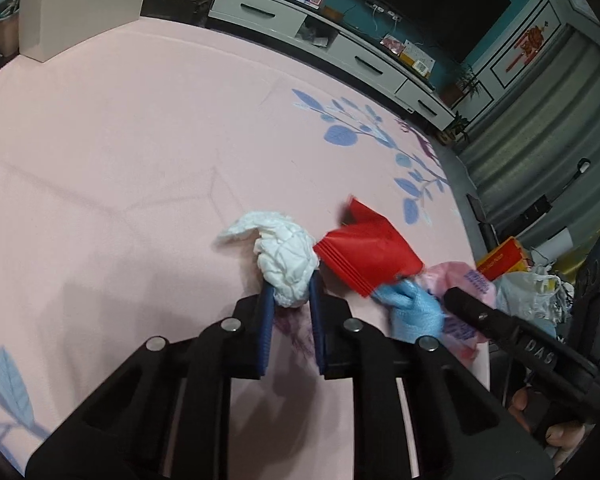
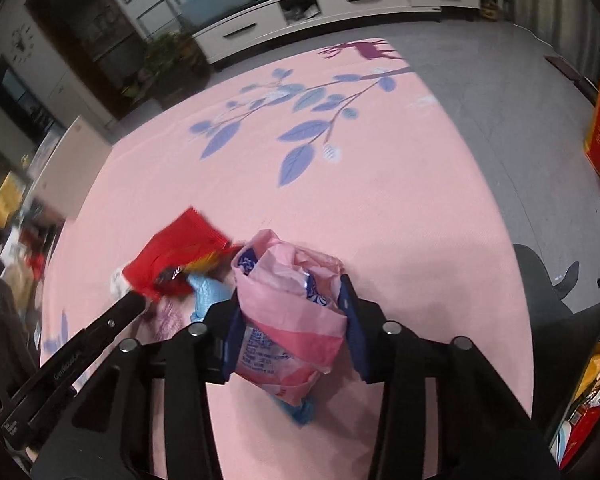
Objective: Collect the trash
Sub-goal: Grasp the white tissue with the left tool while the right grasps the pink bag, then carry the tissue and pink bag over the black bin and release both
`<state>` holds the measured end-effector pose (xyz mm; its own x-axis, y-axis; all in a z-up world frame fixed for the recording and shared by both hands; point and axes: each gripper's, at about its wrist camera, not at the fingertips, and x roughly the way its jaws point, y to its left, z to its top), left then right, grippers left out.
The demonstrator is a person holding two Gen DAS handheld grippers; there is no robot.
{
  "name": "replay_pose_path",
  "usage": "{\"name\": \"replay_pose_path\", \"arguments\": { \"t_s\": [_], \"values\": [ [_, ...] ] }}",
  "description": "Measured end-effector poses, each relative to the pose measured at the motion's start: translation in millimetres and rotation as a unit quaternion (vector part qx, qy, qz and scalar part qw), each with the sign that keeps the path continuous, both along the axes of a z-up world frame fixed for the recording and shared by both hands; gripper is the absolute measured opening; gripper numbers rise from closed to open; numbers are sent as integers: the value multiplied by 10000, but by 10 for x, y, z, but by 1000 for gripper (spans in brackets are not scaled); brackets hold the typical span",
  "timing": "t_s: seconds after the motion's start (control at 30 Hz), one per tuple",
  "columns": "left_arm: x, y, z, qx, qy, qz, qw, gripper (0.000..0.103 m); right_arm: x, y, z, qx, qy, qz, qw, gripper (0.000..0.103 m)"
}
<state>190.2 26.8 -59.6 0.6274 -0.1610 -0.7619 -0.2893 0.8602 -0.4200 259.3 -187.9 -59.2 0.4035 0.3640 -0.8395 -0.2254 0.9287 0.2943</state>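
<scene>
My left gripper (image 1: 291, 294) is shut on a crumpled white tissue (image 1: 286, 258) just above the pink floral cloth (image 1: 120, 152). A red wrapper (image 1: 366, 248) lies right of the tissue, over a crumpled blue glove (image 1: 414, 308). My right gripper (image 2: 290, 300) is shut on a pink plastic bag (image 2: 288, 316) with blue print, its mouth facing up. In the right wrist view the red wrapper (image 2: 176, 258) and blue glove (image 2: 206, 292) lie left of the bag. The bag also shows in the left wrist view (image 1: 460, 280), behind the right gripper's black body (image 1: 508, 332).
A white box (image 1: 80, 8) stands at the cloth's far left. A white TV cabinet (image 1: 340, 52) runs along the back. Bags and a red-yellow box (image 1: 500, 258) crowd the floor past the cloth's right edge. Grey floor (image 2: 520, 120) lies right of the cloth.
</scene>
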Motion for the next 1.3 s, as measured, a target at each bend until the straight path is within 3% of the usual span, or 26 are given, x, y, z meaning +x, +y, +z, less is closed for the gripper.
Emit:
{"name": "replay_pose_path", "arguments": {
  "t_s": [0.3,0.63,0.93,1.3],
  "values": [
    [-851,-254,338,67,-255,51,9996,17,-695,20,36,311,185,649,9972,42],
    [-1791,-544,566,515,-587,144,9968,18,-1510,-81,260,440,-192,1083,9930,42],
    [-2135,-569,663,655,-708,288,9949,18,-1794,-352,608,577,-737,816,9923,42],
    [-2350,-719,884,500,-1009,168,9935,18,-2088,-789,1086,950,-1621,-69,9822,43]
  ]
}}
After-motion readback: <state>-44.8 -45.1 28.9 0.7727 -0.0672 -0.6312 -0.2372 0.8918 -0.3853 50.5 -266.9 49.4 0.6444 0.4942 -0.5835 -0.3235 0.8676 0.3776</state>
